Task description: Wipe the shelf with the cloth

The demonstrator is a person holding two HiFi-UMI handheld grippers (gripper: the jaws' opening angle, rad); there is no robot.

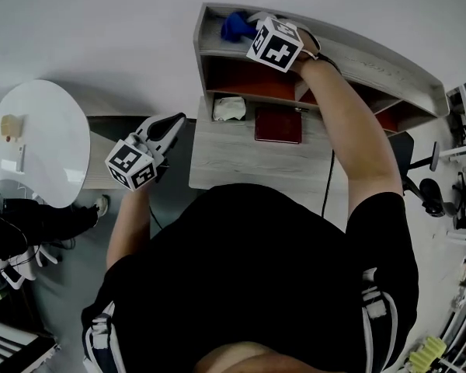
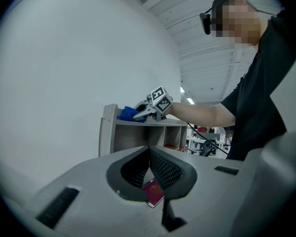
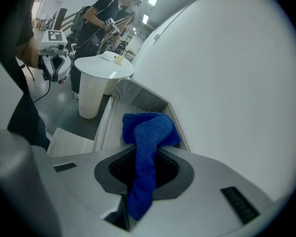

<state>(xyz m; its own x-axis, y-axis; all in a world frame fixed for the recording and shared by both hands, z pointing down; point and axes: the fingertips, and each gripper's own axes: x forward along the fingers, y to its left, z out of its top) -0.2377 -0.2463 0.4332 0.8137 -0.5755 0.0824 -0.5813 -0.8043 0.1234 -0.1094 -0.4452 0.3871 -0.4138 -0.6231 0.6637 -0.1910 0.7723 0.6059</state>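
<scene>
Between our R gripper's [image 3: 144, 168] jaws sits the blue cloth [image 3: 149, 147]. The jaws are clamped on its middle, w/ one end bunched just ahead of the tips and the other hanging back toward the camera. The bunched end rests on the top board of the shelf [image 3: 107, 125], w/ the white wall close on the jaws' right. From the head view we see the same R gripper [image 1: 252, 28] at the top left end of the shelf [image 1: 373, 64], cloth [image 1: 234, 25] just past its tips.

Our L gripper [image 2: 151, 168] is well apart from the shelf, jaws closed together w/ nothing between them. Just below its tips we see a red book [image 2: 154, 194]; farther ahead is the shelf [image 2: 108, 132], w/ the cloth [image 2: 128, 113] on top. In the head view the L gripper [image 1: 169, 124] hangs off the left edge of the desk [image 1: 233, 162]. The red book [image 1: 278, 124] and a crumpled white rag [image 1: 230, 108] lie on the desk below the shelf. A round white table [image 1: 39, 142] stands off to the L gripper's left.
</scene>
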